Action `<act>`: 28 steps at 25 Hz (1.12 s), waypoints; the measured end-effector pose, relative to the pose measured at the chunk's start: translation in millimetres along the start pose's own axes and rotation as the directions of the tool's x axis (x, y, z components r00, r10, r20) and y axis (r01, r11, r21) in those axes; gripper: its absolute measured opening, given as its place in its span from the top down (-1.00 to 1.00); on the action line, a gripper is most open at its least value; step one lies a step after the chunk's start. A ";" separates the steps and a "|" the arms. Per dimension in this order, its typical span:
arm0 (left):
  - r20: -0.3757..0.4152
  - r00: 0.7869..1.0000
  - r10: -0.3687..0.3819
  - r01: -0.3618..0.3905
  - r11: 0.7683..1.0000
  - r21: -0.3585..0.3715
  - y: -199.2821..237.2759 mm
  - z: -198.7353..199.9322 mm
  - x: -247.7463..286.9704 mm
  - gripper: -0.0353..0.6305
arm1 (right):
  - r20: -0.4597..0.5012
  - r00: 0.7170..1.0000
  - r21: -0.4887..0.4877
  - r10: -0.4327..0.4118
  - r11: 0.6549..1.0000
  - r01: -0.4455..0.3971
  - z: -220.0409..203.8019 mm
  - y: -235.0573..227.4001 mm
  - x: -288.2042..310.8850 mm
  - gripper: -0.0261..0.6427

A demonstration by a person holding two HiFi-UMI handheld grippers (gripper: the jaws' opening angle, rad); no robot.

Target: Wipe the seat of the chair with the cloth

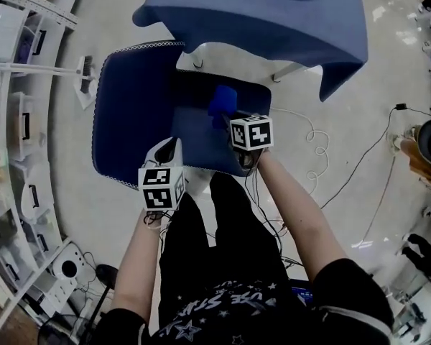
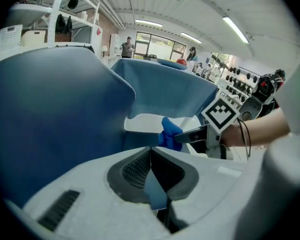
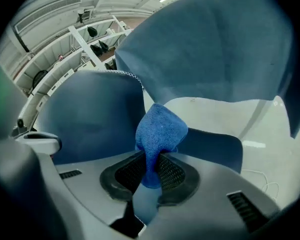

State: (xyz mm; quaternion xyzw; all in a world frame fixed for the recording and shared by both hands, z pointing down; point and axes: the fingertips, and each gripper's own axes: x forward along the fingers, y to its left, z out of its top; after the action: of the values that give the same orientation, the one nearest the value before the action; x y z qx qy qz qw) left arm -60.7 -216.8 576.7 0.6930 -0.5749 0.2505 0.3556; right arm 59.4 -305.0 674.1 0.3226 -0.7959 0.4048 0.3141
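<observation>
Pinching the cloth (image 3: 159, 129) by one fold, your right gripper (image 3: 150, 160) may lose it if the seat (image 3: 210, 146) snags it; left gripper (image 2: 150, 151) pressed together, empty.

The only writing I can find is white lettering with star shapes across the person's black shirt (image 1: 230, 315), at the near edge of the head view. It is curved and cut off, and I read only "STAR" with any confidence. The left marker cube (image 1: 161, 187) and right marker cube (image 1: 251, 132) carry black-and-white square patterns, not letters.
</observation>
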 end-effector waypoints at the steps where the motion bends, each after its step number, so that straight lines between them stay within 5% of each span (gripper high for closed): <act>1: 0.001 1.000 0.006 -0.006 1.000 -0.002 2.9 -0.8 6.0 0.83 | -0.005 1.000 -0.005 0.016 1.000 -0.016 4.2 1.4 14.6 0.74; 16: -0.055 0.998 0.035 -0.034 0.999 0.024 27.8 -32.0 62.3 0.83 | -0.128 0.986 -0.041 0.110 0.992 -0.116 27.3 24.0 180.8 0.74; 28: -0.152 0.988 -0.011 0.003 0.999 -0.052 20.7 -47.4 74.7 0.83 | -0.141 0.990 -0.003 0.003 1.000 -0.004 12.2 -31.5 154.1 0.74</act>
State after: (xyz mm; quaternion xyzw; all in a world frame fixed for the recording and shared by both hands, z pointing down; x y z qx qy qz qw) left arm -62.1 -227.7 666.9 0.6644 -0.5501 0.2864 0.4172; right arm -10.9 -369.9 799.5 0.2914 -0.7729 0.4259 0.3692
